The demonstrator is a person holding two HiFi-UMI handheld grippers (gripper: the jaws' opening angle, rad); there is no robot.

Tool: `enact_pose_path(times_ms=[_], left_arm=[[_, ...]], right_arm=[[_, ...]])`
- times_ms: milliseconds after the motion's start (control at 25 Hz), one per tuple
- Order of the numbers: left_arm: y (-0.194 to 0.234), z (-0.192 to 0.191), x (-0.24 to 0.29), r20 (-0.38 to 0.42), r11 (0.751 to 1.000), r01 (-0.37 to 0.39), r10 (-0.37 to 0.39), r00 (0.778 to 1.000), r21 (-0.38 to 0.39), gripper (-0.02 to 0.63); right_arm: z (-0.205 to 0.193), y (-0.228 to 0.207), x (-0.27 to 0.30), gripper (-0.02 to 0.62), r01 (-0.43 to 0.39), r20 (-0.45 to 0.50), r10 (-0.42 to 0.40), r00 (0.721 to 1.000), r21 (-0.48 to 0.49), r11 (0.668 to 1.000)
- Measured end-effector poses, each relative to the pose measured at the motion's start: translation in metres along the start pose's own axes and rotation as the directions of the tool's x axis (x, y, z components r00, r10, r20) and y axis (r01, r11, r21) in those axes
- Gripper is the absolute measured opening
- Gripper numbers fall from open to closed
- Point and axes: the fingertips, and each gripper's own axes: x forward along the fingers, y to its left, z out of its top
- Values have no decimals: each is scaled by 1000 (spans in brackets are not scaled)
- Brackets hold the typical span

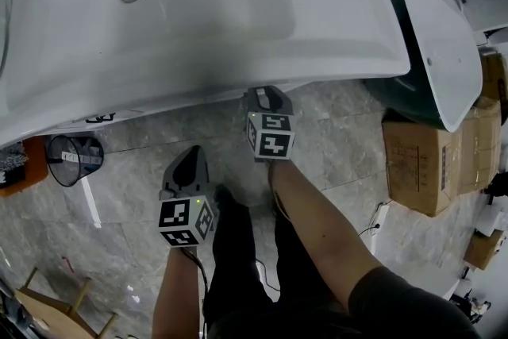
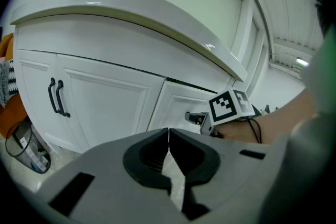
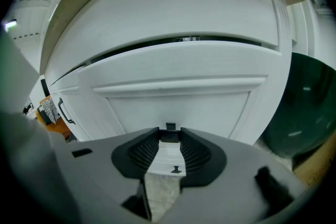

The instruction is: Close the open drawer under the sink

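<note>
The white sink (image 1: 198, 4) overhangs a white cabinet. In the right gripper view the drawer front (image 3: 178, 76) fills the picture, with a thin dark gap (image 3: 178, 39) along its top edge. My right gripper (image 3: 169, 136) points at that panel from close up. Its jaws stand apart and a small black handle (image 3: 170, 126) shows between the tips. In the head view the right gripper (image 1: 267, 98) reaches under the sink's rim. My left gripper (image 2: 168, 136) is shut on nothing and hangs back over the floor, left of the right one (image 2: 195, 118).
Two cabinet doors with black bar handles (image 2: 56, 97) are left of the drawer. A wire bin (image 1: 73, 159) stands on the tiled floor at the left. Cardboard boxes (image 1: 432, 163) and a dark green tub (image 3: 302, 107) stand at the right. My legs are below the grippers.
</note>
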Motion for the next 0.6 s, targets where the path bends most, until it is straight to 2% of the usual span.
enact_pose_path(times_ms=[600], left_arm=[[12, 7, -4, -16, 1000, 10, -10, 1000, 12, 15]], right_arm=[[3, 1, 5, 133, 26, 0, -26, 1000, 3, 1000]])
